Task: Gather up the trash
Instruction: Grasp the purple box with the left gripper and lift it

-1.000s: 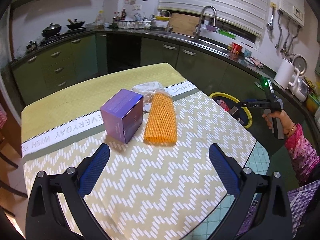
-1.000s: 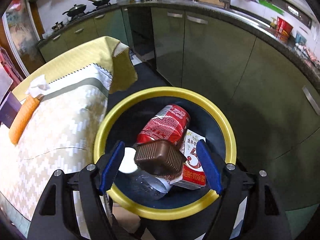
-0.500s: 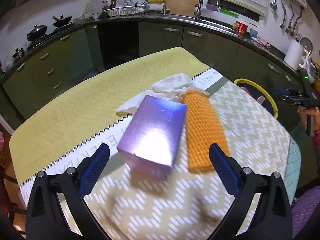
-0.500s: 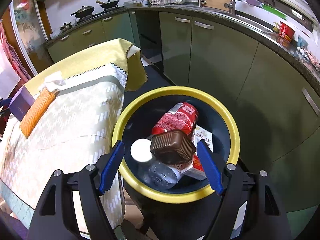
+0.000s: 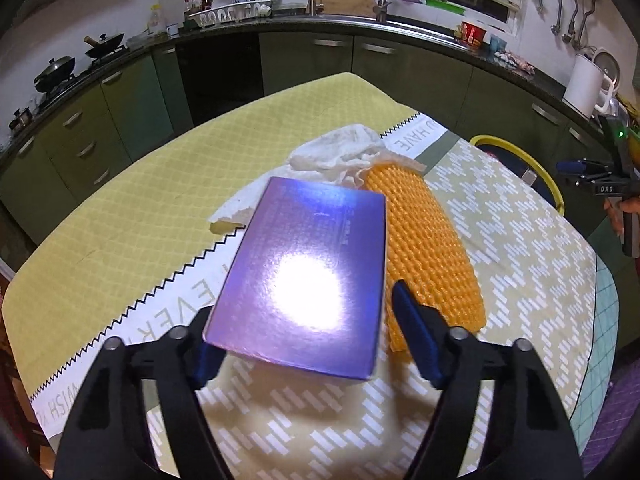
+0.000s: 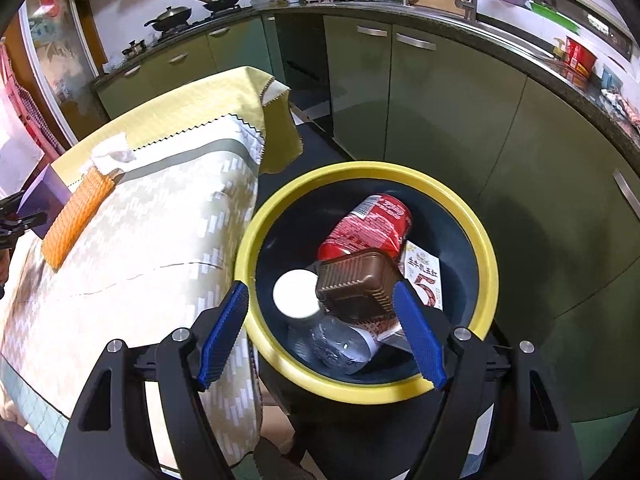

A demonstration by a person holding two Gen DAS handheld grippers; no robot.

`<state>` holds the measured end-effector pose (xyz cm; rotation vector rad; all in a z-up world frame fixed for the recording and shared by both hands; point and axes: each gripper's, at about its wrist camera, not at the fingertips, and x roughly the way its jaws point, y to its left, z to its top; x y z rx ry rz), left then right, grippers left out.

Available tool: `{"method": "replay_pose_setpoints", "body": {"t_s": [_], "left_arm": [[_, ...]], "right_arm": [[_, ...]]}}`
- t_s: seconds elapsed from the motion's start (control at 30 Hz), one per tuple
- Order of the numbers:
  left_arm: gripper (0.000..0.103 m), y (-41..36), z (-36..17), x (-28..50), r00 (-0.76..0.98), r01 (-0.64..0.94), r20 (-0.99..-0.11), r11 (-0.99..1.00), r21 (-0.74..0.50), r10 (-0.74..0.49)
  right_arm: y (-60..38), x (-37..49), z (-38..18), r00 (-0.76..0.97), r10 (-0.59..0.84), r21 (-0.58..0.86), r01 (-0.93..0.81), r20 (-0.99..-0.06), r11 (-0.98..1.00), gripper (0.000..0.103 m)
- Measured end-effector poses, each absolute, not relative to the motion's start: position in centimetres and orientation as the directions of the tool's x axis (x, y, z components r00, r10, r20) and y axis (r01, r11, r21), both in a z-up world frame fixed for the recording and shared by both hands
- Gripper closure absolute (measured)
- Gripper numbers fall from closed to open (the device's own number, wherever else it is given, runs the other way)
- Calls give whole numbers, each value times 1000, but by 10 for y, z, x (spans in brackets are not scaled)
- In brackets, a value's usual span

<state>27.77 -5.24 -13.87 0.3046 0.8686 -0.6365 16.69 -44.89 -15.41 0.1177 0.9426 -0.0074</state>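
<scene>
Left wrist view is showing that you are working on the purple box (image 5: 304, 276), which is sitting on the table (image 5: 120, 216) with the orange foam net (image 5: 424, 256) just beside it on its right and a crumpled white tissue (image 5: 340, 152) behind both. Your left gripper (image 5: 304, 344) is closing its jaws at this moment, and the box is standing between the blue pads; the right pad (image 5: 412, 336) is appearing to stand slightly apart from the box side, and the left pad is mostly hidden under the box edge, so I cannot tell if it is touching, and I am judging that the grip is not made yet. The step in hand is therefore the grasp of the box, one of the items left on the table. In the right wrist view, your right gripper (image 6: 320, 332) is hovering above the yellow-rimmed bin (image 6: 360, 170) with its jaws wide apart and nothing between them; inside the bin a red can (image 6: 372, 220), a brown tray (image 6: 356, 284), a clear bottle (image 6: 328, 340) and a carton (image 6: 424, 276) are already lying. For the next move, I am thinking you are needing to finish the closing until both pads are pressing the box sides evenly, because the glossy card may slip, and then to lift it clear of the foam net and carry it toward the bin beside the table. The net and the tissue are waiting for collection afterwards.
</scene>
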Motion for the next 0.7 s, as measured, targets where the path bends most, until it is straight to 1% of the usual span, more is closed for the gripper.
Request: {"method": "replay_pose_setpoints", "body": {"t_s": [0.03, 0.1, 0.37, 0.57, 0.7], "left_arm": [[45, -53, -139, 278, 478, 630, -786, 777, -4, -392], [50, -55, -140, 278, 482, 627, -785, 779, -1, -389], [52, -56, -131, 261, 523, 599, -774, 800, 37, -356], [52, -66, -101, 239, 569, 600, -747, 794, 93, -343], [52, -86, -81, 225, 575, 628, -732, 771, 108, -366]], "right_arm": [[-447, 167, -154, 589, 47, 97, 53, -806, 994, 29], [-445, 167, -153, 590, 49, 96, 49, -806, 994, 29], [-441, 164, -153, 593, 60, 103, 39, -803, 994, 29], [-445, 159, -151, 605, 67, 113, 38, -794, 993, 29], [-451, 154, -151, 613, 65, 118, 47, -788, 992, 29]]}}
